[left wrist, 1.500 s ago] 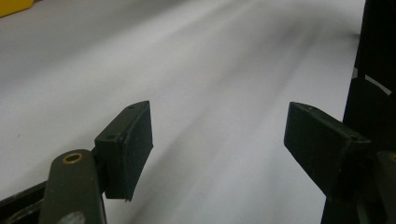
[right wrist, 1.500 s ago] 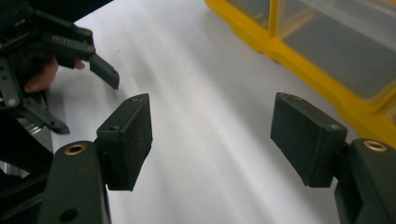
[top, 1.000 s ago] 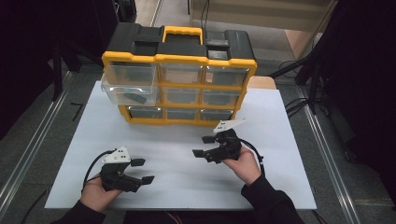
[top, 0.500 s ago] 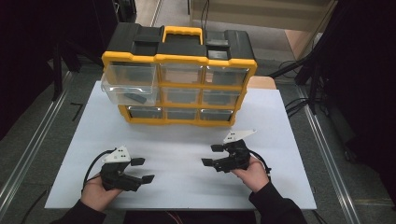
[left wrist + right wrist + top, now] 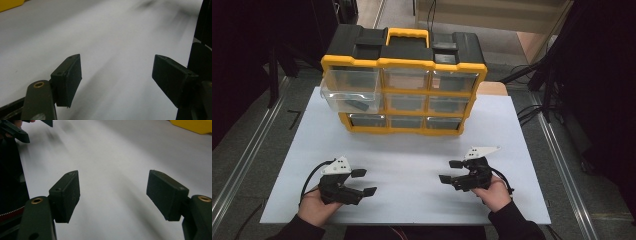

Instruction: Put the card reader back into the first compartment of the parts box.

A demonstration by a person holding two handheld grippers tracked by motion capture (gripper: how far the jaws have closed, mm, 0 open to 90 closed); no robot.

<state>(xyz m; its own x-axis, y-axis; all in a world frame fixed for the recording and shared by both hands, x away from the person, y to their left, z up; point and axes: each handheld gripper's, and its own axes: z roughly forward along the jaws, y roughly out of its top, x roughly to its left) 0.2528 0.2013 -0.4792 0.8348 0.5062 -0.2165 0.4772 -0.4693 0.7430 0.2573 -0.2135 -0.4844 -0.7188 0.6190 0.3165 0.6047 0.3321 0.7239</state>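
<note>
Yellow-and-black plastic drawer cabinet (image 5: 403,82) — at the white board's (image 5: 412,160) far edge, one clear upper-left drawer (image 5: 349,95) pulled out. Left gripper (image 5: 363,182), right gripper (image 5: 451,171) — both spread, empty, near edge. Advice: approach the drawer front squarely, then push level.

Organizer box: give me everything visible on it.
The organizer is a yellow-framed plastic box with a black top, a yellow carry handle and black latches. Its front faces the person and holds nine clear drawers in three rows of three. The left drawer, spanning the upper rows as seen, is pulled out toward the person; a small dark item lies inside. The rest look shut. The box stands upright at the far edge of the white board. Nothing else touches it.
</note>
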